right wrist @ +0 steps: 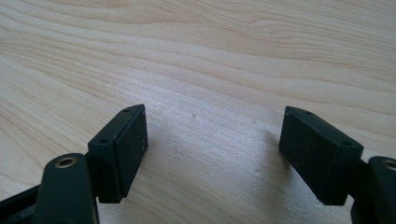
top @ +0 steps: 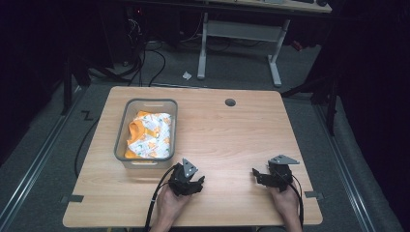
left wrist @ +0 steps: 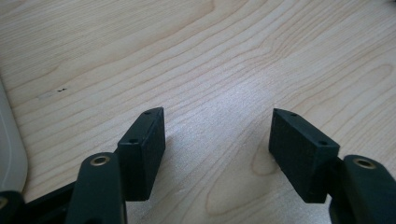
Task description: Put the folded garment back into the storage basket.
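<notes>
A grey plastic basket (top: 120, 137), rectangular with rounded corners and a handle slot at each short end, is set upright on the left part of the light wooden table. A crumpled cloth (top: 149, 134), orange and white with a small printed pattern, is bunched inside it and fills most of the bottom. A pale edge of the basket (left wrist: 10, 149) is seen at the left margin of the left gripper view.
</notes>
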{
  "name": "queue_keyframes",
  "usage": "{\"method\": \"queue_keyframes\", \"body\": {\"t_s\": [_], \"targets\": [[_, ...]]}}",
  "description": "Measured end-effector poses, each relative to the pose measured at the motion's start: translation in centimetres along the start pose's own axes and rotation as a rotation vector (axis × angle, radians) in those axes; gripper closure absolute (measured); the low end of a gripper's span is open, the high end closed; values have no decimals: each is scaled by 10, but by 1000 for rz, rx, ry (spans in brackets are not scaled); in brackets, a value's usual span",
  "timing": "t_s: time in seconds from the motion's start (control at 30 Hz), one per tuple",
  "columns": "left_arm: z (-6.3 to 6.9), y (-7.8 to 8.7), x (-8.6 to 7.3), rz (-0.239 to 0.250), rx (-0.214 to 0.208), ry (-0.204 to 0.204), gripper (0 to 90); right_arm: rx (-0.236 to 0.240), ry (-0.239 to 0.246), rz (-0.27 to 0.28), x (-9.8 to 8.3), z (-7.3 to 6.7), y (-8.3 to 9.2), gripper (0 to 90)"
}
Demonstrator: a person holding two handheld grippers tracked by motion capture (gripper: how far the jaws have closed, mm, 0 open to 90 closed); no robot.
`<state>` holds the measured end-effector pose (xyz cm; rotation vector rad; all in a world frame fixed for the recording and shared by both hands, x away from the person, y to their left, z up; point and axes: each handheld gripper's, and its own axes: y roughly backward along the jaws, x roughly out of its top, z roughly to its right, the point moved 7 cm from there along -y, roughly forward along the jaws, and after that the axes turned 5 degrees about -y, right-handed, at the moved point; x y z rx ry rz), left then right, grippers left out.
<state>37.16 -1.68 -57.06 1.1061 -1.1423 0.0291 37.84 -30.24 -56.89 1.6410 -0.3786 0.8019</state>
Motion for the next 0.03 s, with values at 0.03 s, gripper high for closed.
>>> {"method": "queue_keyframes", "body": {"t_s": [0.03], "targets": [[0, 0, 0, 1, 0, 2, 363, 0, 0, 0, 0, 0, 0, 238]]}}
